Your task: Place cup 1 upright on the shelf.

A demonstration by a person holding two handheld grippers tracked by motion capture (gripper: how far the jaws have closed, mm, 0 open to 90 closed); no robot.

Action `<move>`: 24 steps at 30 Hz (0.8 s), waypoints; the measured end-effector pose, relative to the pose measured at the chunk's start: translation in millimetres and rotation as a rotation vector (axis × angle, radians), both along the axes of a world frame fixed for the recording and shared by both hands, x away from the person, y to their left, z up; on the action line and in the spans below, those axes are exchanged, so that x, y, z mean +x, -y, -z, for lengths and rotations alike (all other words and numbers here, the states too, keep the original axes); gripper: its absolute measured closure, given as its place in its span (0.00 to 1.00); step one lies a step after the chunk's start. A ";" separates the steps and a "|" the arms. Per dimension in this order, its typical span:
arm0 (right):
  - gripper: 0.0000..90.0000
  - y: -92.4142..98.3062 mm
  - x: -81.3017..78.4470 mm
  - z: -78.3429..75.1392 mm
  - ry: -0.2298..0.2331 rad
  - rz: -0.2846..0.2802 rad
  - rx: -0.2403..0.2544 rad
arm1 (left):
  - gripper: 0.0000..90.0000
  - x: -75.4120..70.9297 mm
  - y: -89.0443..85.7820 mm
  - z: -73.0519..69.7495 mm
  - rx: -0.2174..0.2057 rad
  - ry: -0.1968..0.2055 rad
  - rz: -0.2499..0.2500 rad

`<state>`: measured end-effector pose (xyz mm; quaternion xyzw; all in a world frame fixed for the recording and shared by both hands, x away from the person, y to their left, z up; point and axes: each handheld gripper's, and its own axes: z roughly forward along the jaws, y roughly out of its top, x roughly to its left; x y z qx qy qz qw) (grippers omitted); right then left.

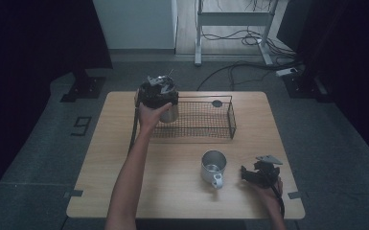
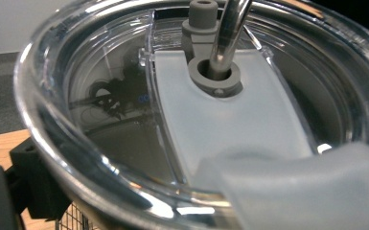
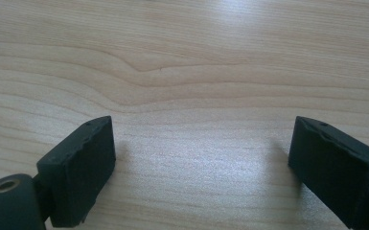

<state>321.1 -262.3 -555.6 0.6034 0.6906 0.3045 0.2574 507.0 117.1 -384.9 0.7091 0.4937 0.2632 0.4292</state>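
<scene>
While left tool [image 1: 159, 91] pinches tumbler [image 1: 168, 112] by lidded rim, I hold it at wire basket's [image 1: 206, 119] left end, probably not set down. Right tool [image 1: 258, 173] spread, empty, over counter [image 1: 124, 158]. Mug [image 1: 213, 166] not basketed.

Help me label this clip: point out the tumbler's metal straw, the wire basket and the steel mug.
metal straw [image 2: 229, 33], left gripper view, its shaft above the lid.
wire basket [image 1: 231, 122], high view, its right end wall.
steel mug [image 1: 214, 166], high view, its side wall.
</scene>
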 end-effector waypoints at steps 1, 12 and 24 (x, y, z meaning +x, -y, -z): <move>0.10 0.0 0.0 0.0 0.000 0.000 0.000 | 0.04 2.3 2.1 1.0 0.002 -0.001 -0.003; 0.10 0.0 0.0 0.0 0.000 0.000 0.000 | 0.04 7.9 5.4 5.3 0.002 -0.009 -0.011; 0.10 0.0 0.0 0.0 0.000 0.000 0.000 | 0.04 13.1 5.1 20.5 0.017 -0.027 -0.026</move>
